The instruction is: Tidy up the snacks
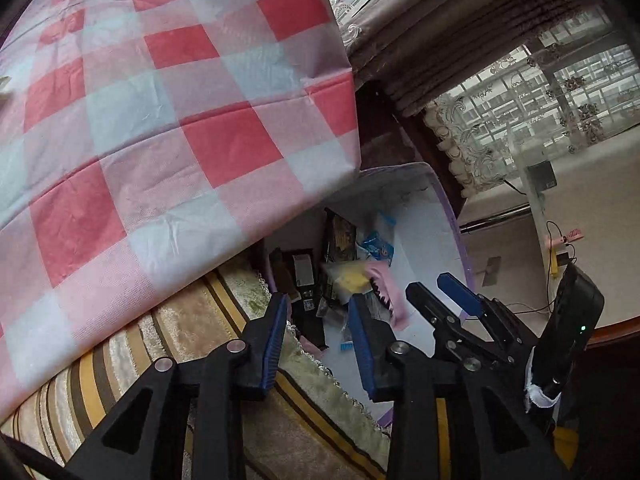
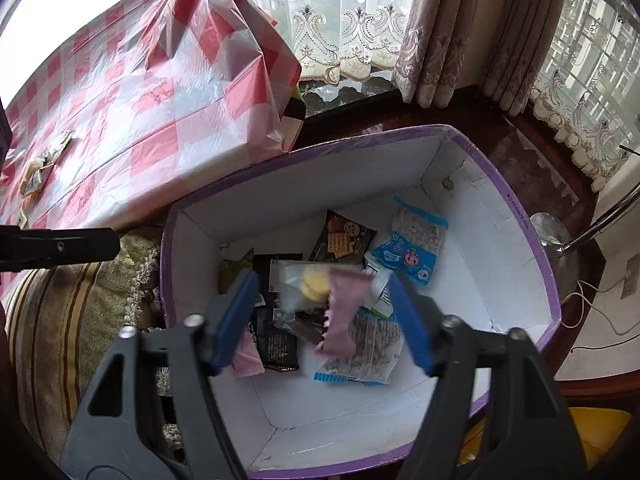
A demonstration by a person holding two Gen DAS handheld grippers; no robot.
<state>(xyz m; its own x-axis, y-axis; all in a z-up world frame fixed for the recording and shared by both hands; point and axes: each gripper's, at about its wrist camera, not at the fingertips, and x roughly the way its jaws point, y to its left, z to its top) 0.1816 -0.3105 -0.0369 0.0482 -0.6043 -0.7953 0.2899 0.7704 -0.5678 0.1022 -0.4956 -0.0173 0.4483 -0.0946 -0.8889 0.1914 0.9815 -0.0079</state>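
Note:
A purple-rimmed white box (image 2: 360, 142) holds several snack packets: a blue one (image 2: 412, 240), a dark cracker one (image 2: 344, 236), a clear one with yellow biscuits (image 2: 308, 284) and a black one (image 2: 276, 344). My right gripper (image 2: 322, 284) hangs open over the box. A blurred pink packet (image 2: 340, 312) lies loose between and below its blue pads, touching neither. My left gripper (image 1: 320, 336) stands narrowly open and empty over the box's near rim and a striped cushion (image 1: 200, 340). In the left wrist view the right gripper (image 1: 436, 286) and the pink packet (image 1: 384, 280) appear over the box (image 1: 420, 216).
A table under a red and white checked cloth (image 2: 120, 120) stands left of the box, with a few small packets (image 2: 40, 168) on it. Curtains (image 2: 440, 40) and windows lie behind. A yellow object (image 2: 596, 428) sits at the lower right.

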